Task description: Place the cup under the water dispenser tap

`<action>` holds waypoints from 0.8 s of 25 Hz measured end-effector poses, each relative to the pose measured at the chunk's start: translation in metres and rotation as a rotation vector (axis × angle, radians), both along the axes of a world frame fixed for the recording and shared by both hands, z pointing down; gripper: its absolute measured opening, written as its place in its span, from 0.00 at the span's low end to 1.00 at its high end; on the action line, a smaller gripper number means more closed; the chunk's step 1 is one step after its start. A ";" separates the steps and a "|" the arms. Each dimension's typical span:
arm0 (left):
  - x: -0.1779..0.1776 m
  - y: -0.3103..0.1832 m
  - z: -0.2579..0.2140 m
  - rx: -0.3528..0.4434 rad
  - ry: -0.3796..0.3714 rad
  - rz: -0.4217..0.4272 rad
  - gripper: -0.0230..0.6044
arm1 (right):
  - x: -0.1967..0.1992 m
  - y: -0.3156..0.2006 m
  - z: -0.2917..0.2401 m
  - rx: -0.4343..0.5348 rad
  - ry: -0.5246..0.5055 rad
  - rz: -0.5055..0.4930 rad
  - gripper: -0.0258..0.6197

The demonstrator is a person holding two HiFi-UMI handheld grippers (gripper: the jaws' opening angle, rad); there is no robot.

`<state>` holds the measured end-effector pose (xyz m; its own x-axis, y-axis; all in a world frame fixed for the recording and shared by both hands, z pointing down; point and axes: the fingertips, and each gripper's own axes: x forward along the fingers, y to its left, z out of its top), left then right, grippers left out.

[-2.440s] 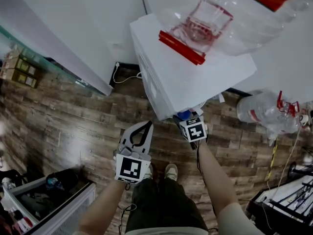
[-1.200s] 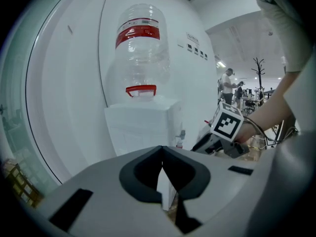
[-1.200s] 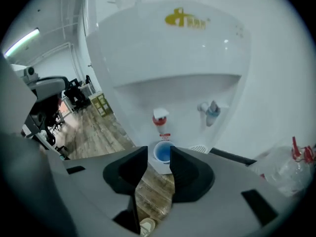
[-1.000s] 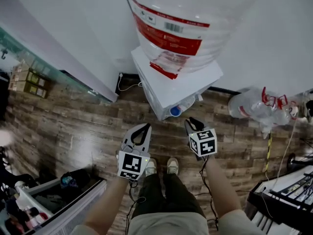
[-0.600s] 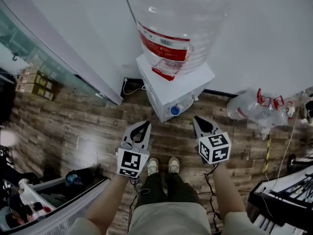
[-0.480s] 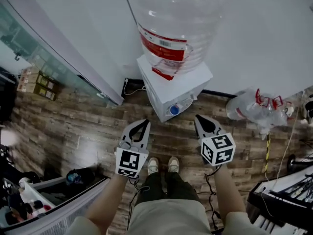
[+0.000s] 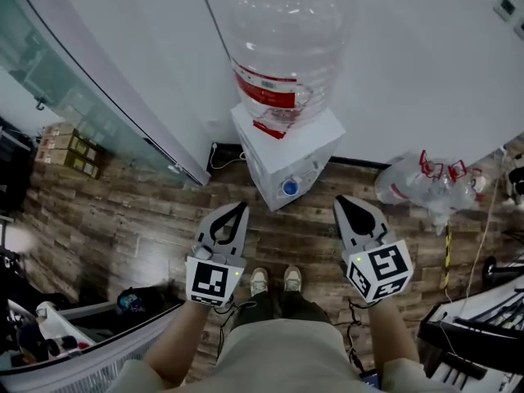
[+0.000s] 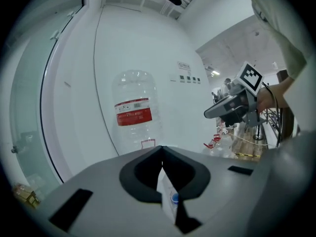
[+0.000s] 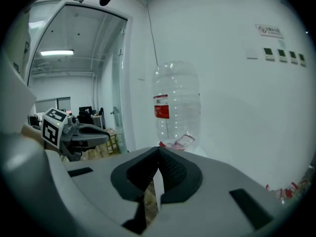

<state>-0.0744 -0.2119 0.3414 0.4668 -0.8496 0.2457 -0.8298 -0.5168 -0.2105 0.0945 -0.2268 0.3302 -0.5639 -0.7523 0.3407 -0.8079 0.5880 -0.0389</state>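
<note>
Head view: a white box-shaped water dispenser (image 7: 288,142) stands against the wall at 12 o'clock. It carries a big clear plastic bottle with a red label (image 7: 282,47). On the dispenser's front is a small round blue thing (image 7: 288,188). I take this to be the cup, seen from above and sitting below the tap, though the tap itself is too small to make out. The left gripper (image 7: 240,209) is at 7 o'clock from the dispenser and the right gripper (image 7: 342,201) at 5 o'clock. Both are well apart from it, over the brown wood-plank floor (image 7: 123,211).

Left gripper view: the jaws are pressed together with nothing between them. Through the slit under the tips, at 6 o'clock, a sliver of the dispenser shows with the blue dot on it. The bottle stands at 11 o'clock and the other gripper at 3 o'clock.

Right gripper view: the jaws are also pressed together and empty. The bottle is at 12 o'clock and the left gripper at 9 o'clock.

The placing looks done, since the cup is released at the dispenser and both tools are empty. Whether the cup sits squarely under the tap cannot be told.
</note>
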 end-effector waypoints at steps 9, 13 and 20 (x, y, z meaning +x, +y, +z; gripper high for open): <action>0.007 0.027 -0.078 0.142 0.012 0.052 0.05 | -0.002 0.042 -0.076 0.117 -0.025 -0.026 0.05; 0.008 0.034 -0.094 0.139 0.042 0.045 0.05 | -0.006 0.055 -0.102 0.173 -0.002 -0.049 0.05; 0.004 0.032 -0.101 0.136 0.041 0.024 0.05 | -0.015 0.061 -0.125 0.258 0.008 -0.062 0.05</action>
<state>-0.0704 -0.1794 0.2399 0.4944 -0.8623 0.1096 -0.8271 -0.5055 -0.2457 0.0796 -0.1661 0.2048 -0.6097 -0.7789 0.1467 -0.7698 0.6260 0.1246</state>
